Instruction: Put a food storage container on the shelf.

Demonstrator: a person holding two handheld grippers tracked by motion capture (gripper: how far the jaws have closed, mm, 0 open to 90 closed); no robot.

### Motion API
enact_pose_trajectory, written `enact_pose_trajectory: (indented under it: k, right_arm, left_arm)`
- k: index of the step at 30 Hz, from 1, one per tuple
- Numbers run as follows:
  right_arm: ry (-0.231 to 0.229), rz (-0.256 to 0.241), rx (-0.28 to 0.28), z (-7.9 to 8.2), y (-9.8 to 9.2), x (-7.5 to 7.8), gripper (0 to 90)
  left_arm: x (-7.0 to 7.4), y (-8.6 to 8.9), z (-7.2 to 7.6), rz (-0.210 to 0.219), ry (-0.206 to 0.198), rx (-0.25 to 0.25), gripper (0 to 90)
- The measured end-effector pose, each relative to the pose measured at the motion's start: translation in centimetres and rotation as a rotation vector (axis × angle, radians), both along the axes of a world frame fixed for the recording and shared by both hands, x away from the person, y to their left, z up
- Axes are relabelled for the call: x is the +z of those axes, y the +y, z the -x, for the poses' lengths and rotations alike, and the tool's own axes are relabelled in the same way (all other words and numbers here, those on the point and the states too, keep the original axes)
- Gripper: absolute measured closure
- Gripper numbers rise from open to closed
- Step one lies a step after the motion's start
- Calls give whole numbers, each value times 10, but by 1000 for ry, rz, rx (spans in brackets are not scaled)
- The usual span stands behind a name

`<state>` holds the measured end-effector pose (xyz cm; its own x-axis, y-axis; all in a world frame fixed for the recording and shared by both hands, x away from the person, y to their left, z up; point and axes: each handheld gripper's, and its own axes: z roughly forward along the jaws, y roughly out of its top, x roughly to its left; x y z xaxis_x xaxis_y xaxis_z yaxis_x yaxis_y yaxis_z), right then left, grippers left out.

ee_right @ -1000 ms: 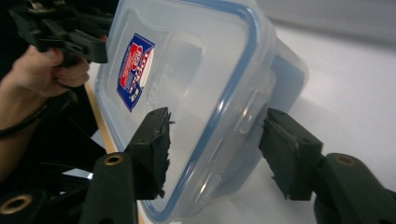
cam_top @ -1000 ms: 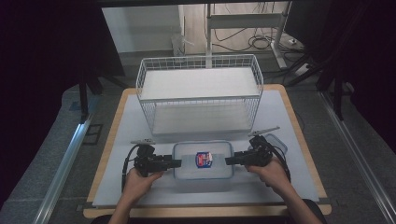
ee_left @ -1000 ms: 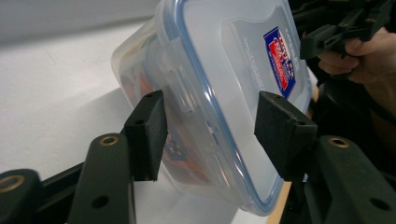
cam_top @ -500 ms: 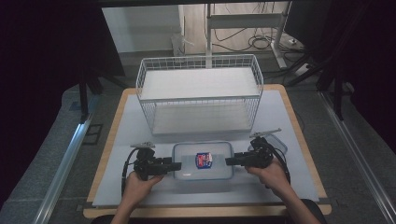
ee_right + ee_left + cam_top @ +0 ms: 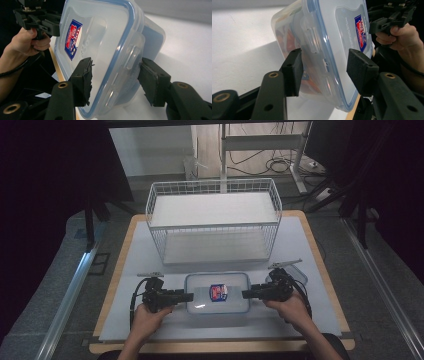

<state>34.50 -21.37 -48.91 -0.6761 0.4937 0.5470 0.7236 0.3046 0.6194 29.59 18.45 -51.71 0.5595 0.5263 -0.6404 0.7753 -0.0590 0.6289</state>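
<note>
The clear plastic box [image 5: 217, 292] with a blue-edged lid and a red and blue sticker [image 5: 218, 291] on top sits between the two grippers, near the front edge of the table [image 5: 305, 240]. In the left gripper view its latch end [image 5: 312, 35] lies in the gap between the two black jaws, which stand apart on either side of the lid's rim, not pressed against it, so the left gripper [image 5: 186, 296] is released. Orange and red contents show dimly through the box wall there. In the right gripper view the opposite end of the box, with its latch flap [image 5: 131, 56], sits between that gripper's jaws as well. They too are spread wide, one over the lid and one beside the lower wall, so the right gripper [image 5: 246, 294] is released too.

A small lidded tub [image 5: 295, 272] sits just behind the right gripper. Beyond the box, well past both grippers, a white wire basket [image 5: 215, 220] stands on the white mat [image 5: 135, 255] that covers the wooden tabletop. The person's hands [image 5: 150, 317] come in from the near side, one behind each gripper.
</note>
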Motion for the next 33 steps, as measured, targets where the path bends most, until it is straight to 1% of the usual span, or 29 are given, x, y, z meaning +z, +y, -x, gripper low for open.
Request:
enact_pose_trajectory:
  k: [3,5,6,8,11,13,15,18,25,27,30,33]
  right_arm:
    - [1,-3,-4,1,0,0,459]
    - [5,-4,-6,1,0,0,464]
    - [12,-5,-12,2,-1,1,479]
    - [14,-6,-13,2,-1,1,484]
    - [27,-19,-18,2,-2,1,503]
    - [32,-27,-18,2,-4,1,517]
    - [36,-36,-19,3,-5,2,531]
    - [16,-27,-23,4,-3,4,536]
    - [-21,-17,-39,4,0,8,542]
    - [-19,-17,-42,4,-1,8,541]
    - [-26,-21,-49,3,-1,9,540]
    - [-40,-28,-55,2,-2,14,540]
  left_arm:
    - [1,0,0,-8,0,-3,482]
    - [1,1,0,4,13,4,490]
    - [2,1,0,3,16,-3,505]
    - [3,1,0,-4,14,-5,506]
    - [5,1,1,-14,14,-7,511]
    - [6,0,0,-10,16,2,515]
    - [7,0,0,-16,12,9,520]
    - [10,0,-1,-33,0,20,521]
    - [13,0,-2,-41,-13,33,530]
    - [15,-1,-3,-50,-17,30,530]
    - [18,-2,-5,-44,-22,38,530]
    - [23,-3,-6,-43,-34,39,530]
